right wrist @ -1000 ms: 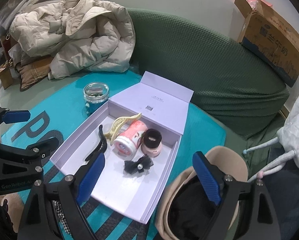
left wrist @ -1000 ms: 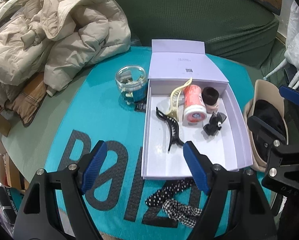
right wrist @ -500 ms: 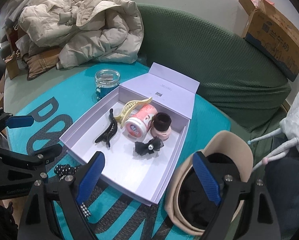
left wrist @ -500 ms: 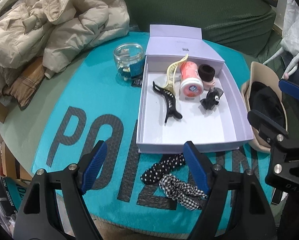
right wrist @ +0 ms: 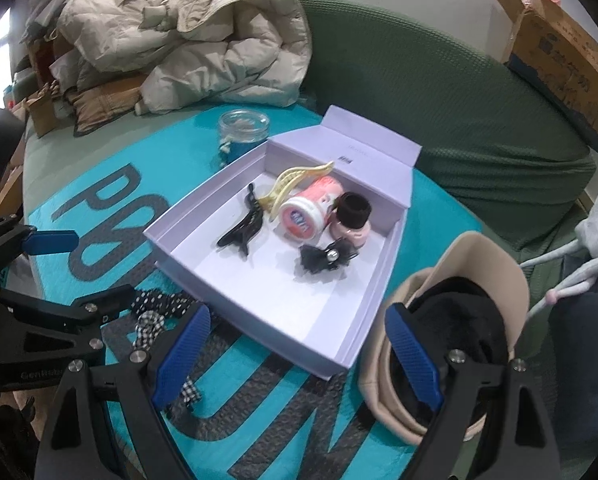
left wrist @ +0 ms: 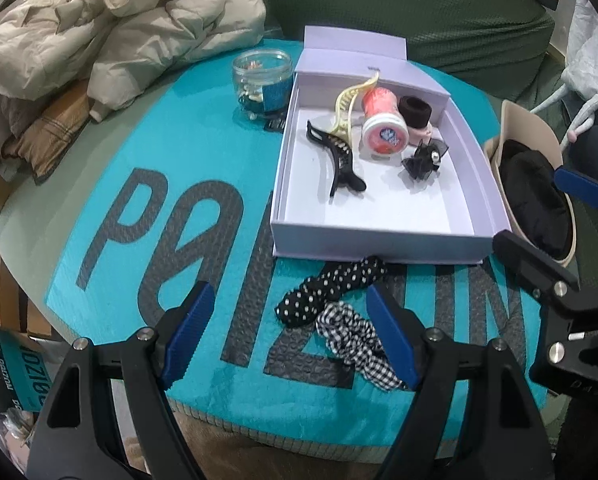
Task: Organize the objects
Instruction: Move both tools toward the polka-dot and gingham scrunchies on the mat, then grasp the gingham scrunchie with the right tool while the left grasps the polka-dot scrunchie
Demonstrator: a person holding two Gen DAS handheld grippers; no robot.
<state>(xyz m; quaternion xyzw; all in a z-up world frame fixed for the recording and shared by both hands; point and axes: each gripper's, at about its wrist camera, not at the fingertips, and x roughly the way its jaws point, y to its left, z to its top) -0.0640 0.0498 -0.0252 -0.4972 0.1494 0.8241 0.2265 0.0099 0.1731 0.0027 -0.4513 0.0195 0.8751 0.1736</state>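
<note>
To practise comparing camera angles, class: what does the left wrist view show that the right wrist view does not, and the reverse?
Only the left wrist view shows the whole polka-dot scrunchie and the checked scrunchie unobstructed, and the glass jar's contents. Only the right wrist view shows the cardboard box on the green sofa. Both show the lavender box, black hair clip, pink tub, beige cap and both open grippers.
</note>
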